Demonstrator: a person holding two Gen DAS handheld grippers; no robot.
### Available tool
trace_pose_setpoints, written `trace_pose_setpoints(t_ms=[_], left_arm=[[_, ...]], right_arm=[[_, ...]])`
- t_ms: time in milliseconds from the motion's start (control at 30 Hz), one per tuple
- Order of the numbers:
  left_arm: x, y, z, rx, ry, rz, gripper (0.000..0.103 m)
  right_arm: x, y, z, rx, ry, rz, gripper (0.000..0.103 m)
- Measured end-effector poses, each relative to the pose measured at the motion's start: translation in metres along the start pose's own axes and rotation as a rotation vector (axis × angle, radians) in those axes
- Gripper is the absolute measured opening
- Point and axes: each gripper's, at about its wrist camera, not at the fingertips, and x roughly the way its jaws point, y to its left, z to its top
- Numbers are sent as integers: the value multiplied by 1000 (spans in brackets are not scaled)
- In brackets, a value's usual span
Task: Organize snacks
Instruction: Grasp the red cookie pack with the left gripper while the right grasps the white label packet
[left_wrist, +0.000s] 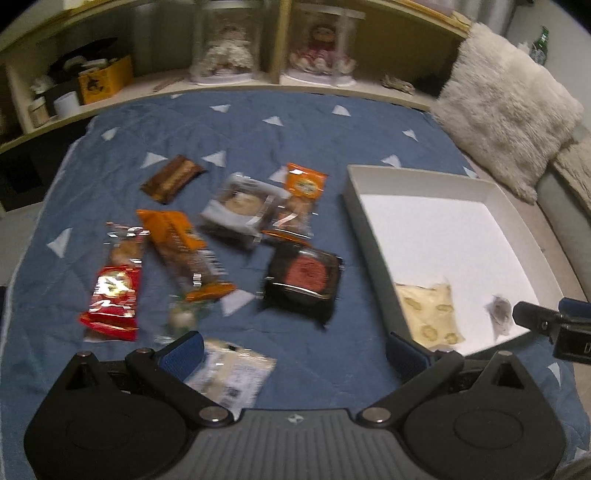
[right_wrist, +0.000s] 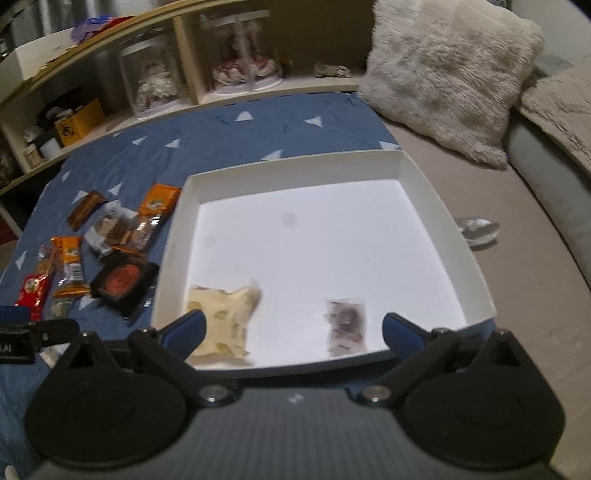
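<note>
No label reads through the blur, and both your left tool (left_wrist: 293, 349) and right tool (right_wrist: 293, 328) gape wide, empty, the white box (right_wrist: 448, 225) at twelve o'clock of the right.

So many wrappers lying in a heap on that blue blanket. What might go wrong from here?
The grey pack overlaps the orange pack, so a pinch there may drag both. The black pack lies close to the white box wall, so a finger might bump the box. The left gripper is open over a pale wrapper on soft bedding, which may slip.
</note>
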Motion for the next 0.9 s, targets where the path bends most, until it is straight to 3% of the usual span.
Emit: trace_pose_setpoints(t_ms=[433, 667, 900], left_arm=[[-21, 73, 1, -65, -33, 85, 103], [-22, 115, -2, -132, -43, 105, 103], [-7, 139, -4, -91, -43, 170, 103]], right_arm=[[8, 58, -2, -86, -51, 67, 102], [13, 93, -7, -153, -70, 184, 102], [25, 131, -18, -244, -76, 316, 102]])
